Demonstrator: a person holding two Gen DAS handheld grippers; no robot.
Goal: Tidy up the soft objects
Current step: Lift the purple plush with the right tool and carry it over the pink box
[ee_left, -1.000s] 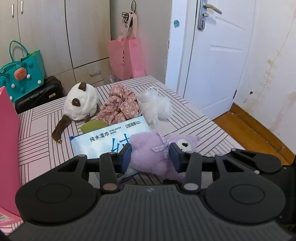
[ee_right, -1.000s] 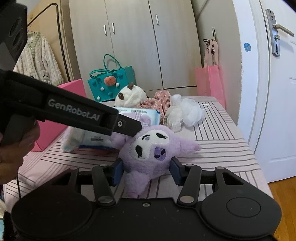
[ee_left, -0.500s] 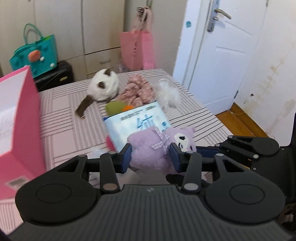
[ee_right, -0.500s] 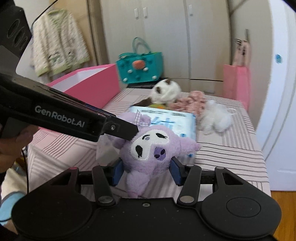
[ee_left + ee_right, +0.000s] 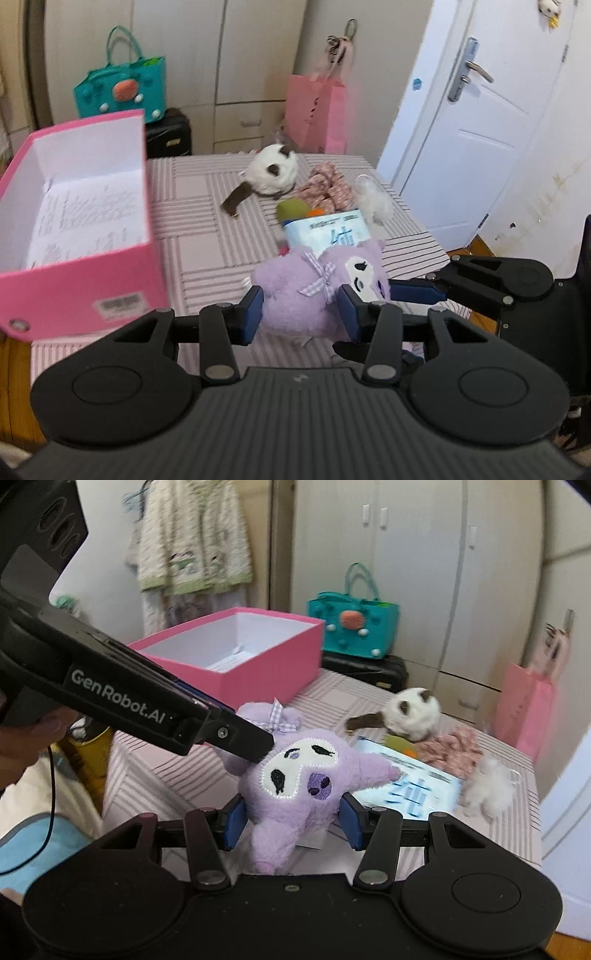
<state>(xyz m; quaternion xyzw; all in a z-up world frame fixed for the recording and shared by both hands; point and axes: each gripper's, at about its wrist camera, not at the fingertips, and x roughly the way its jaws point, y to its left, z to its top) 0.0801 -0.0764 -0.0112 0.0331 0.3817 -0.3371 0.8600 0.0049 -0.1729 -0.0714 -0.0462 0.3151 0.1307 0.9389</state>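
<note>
While both tongs stay clenched on the purple plush toy (image 5: 317, 291), it hangs low in the middle of each wrist view, clear of the striped table (image 5: 207, 236). The left gripper (image 5: 300, 310) pinches the body by the gingham bow; the right gripper (image 5: 291, 821) squeezes below the embroidered face. With two tools sharing one soft body, any mismatch in their paths could stretch it or tear it from one pair of pads, and a toy dangling from a single grip could catch the rim of the open pink box (image 5: 144, 177) instead of dropping inside. Compared with a second ago, the box has swung from the frame edge into full view at left, while the wipes pack (image 5: 328, 230), white plush cat (image 5: 271, 171) and floral cloth (image 5: 325, 184) sit farther back.
</note>
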